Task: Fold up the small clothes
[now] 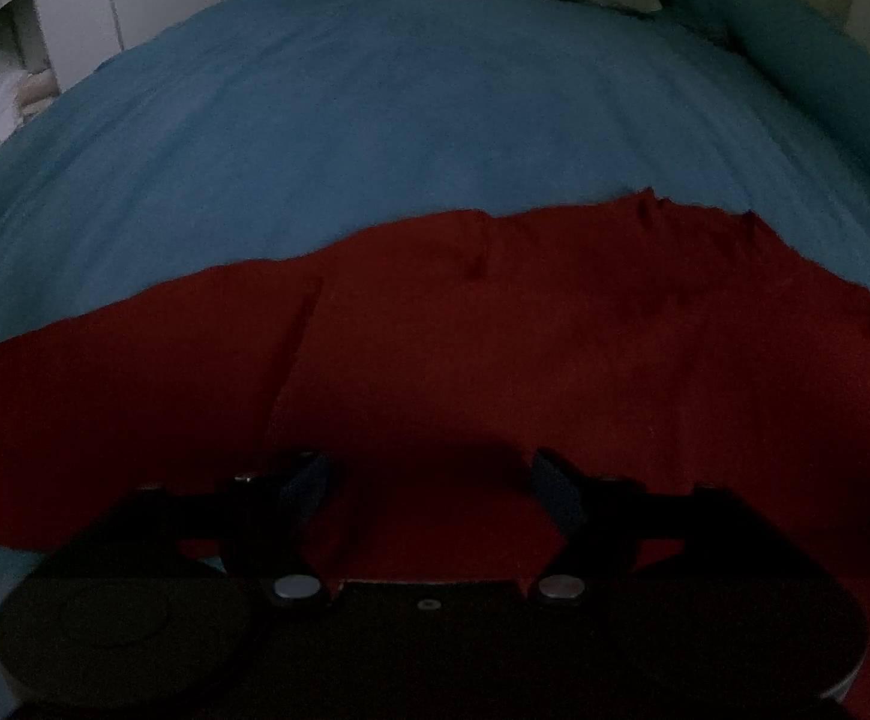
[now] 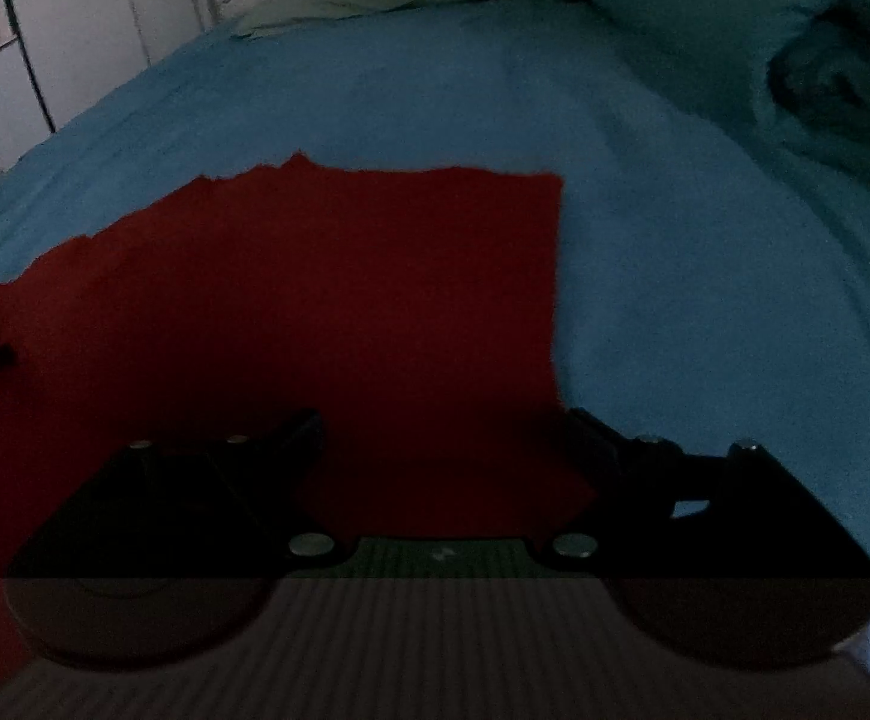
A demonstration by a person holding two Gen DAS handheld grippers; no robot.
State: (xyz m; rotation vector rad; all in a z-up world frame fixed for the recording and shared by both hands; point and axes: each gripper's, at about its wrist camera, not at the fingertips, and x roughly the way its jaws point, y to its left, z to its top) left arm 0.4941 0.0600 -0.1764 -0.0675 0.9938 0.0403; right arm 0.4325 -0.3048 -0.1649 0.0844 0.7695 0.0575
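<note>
A red cloth lies flat on the blue bed sheet, near the bed's front edge. The left tool hovers over it, jaws spread wide and holding nothing. The right tool hangs over the cloth's right edge, likewise wide open and empty.

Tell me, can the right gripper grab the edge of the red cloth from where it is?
Probably yes. The right gripper is open, and the red cloth lies flat on the blue bedsheet with its right edge running down between the fingers. Nothing blocks it.
</note>
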